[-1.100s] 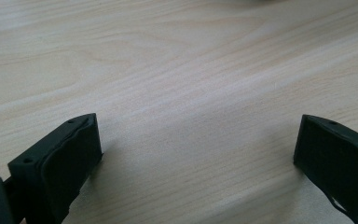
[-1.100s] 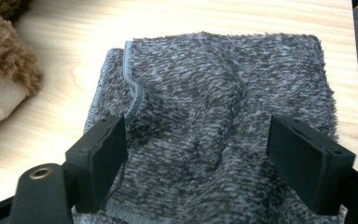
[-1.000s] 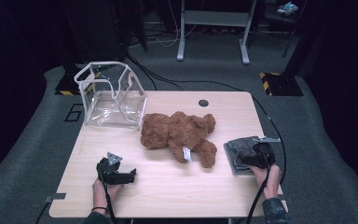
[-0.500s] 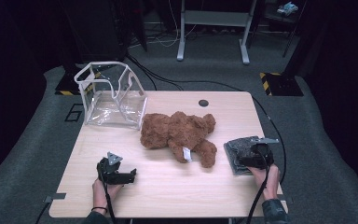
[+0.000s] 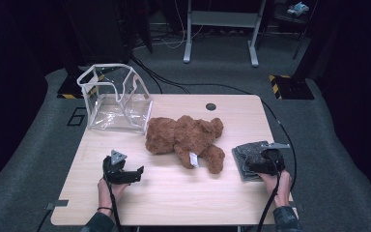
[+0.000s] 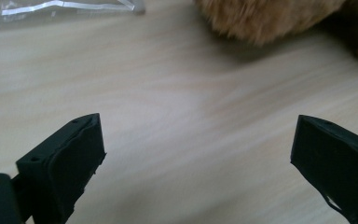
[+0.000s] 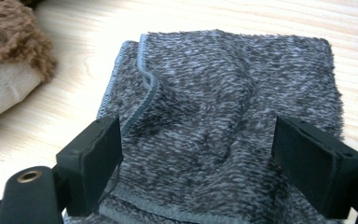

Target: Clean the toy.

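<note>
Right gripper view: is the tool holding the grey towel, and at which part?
Nothing is held. The right tool is open above the folded grey towel, its jaws standing wide over the cloth's near part without pinching it.

Dark room, grey carpet floor (image 5: 333, 145), wooden table (image 5: 174, 193), metal stand (image 5: 221, 24)

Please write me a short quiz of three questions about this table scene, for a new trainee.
1. True or false: the right gripper is shut on the grey towel.
2. What lies between the clear bag and the grey towel: A) a teddy bear, B) a cup, C) a book?
3. What is between the jaws of the left gripper?

Key: 1. False, its jaws stand open over the towel. 2. A. 3. Nothing, just bare table.
</note>
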Demonstrator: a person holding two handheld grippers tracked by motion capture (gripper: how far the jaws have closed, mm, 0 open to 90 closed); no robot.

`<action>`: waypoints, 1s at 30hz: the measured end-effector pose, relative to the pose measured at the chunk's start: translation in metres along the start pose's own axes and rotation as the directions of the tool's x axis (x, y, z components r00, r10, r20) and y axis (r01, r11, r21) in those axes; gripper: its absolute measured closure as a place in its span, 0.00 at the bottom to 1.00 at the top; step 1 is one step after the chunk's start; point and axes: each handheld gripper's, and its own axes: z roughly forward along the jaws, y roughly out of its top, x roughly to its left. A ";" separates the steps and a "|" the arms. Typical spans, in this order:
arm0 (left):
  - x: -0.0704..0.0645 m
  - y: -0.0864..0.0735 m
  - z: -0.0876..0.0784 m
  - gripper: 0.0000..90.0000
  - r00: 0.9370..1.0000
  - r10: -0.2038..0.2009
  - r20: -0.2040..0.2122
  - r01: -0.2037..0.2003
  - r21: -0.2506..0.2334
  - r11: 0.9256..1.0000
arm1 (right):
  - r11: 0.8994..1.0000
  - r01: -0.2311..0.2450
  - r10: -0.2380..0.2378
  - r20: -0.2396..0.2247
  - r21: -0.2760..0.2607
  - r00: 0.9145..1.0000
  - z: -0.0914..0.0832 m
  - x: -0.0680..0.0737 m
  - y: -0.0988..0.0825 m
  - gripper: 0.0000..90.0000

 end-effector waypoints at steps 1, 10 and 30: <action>-0.002 0.004 0.003 0.05 1.000 0.004 0.021 -0.004 -0.009 1.000 | 1.000 0.000 0.000 0.002 0.007 1.000 0.000 0.001 0.000 0.17; -0.014 0.020 0.035 0.24 0.996 0.070 0.051 -0.066 -0.078 0.995 | 0.999 0.008 -0.009 0.009 0.034 1.000 0.006 0.003 -0.002 0.17; -0.019 0.046 0.047 0.56 0.993 0.044 0.108 -0.040 -0.046 0.998 | 0.996 0.010 -0.012 0.016 0.091 1.000 0.015 0.003 -0.001 0.22</action>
